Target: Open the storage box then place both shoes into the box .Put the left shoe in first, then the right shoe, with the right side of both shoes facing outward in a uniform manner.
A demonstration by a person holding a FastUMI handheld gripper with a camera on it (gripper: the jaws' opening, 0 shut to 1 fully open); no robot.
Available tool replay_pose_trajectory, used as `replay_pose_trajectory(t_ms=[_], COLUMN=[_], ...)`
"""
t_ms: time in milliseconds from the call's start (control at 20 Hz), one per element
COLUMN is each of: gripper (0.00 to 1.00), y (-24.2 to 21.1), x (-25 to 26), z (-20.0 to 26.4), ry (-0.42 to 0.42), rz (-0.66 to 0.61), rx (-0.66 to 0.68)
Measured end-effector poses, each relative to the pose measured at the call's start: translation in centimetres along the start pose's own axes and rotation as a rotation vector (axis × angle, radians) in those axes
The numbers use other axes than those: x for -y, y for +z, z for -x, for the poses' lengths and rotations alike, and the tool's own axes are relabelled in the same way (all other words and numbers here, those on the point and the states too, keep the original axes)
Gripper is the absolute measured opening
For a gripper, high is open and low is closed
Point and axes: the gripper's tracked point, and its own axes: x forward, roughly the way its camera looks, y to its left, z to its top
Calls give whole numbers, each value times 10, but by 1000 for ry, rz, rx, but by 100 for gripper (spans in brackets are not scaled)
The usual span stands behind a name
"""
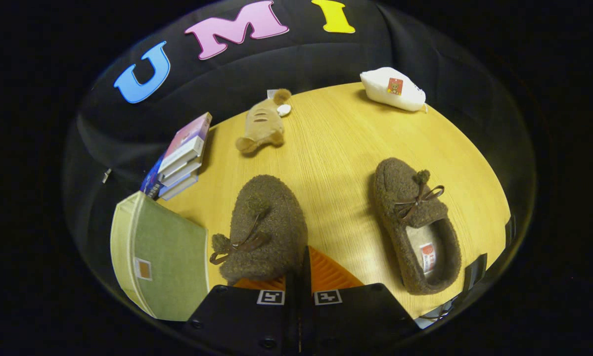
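Tongs (pixel 298 277) look nearly closed, orange fingers (pixel 331 272) almost together, and we see them pinching the heel edge of the near brown fuzzy shoe (pixel 266 227), though we can't tell if both fingers press on it. Second shoe (pixel 415 222) lies flat on the yellow wood surface (pixel 336 148) off to the right, opening up; green storage box (pixel 162 257) sits just left of the held shoe, lid closed. Beyond the shoes: stacked books (pixel 180 158), plush toy (pixel 264 128), white pouch (pixel 392 89).
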Motion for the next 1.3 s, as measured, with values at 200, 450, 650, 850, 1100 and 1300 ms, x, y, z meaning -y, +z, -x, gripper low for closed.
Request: replay_pose_trajectory(t_ms=[200, 450, 650, 850, 1100, 1300], gripper=[7, 7, 7, 7, 7, 7], y=[34, 60, 50, 29, -21, -72], x=[-41, -119, -193, -253, -292, -303], z=[46, 82, 83, 73, 44, 11], ry=[58, 144, 233, 278, 246, 198], rz=[-57, -94, -78, -37, -27, -34], rx=[43, 82, 39, 0, -17, -94])
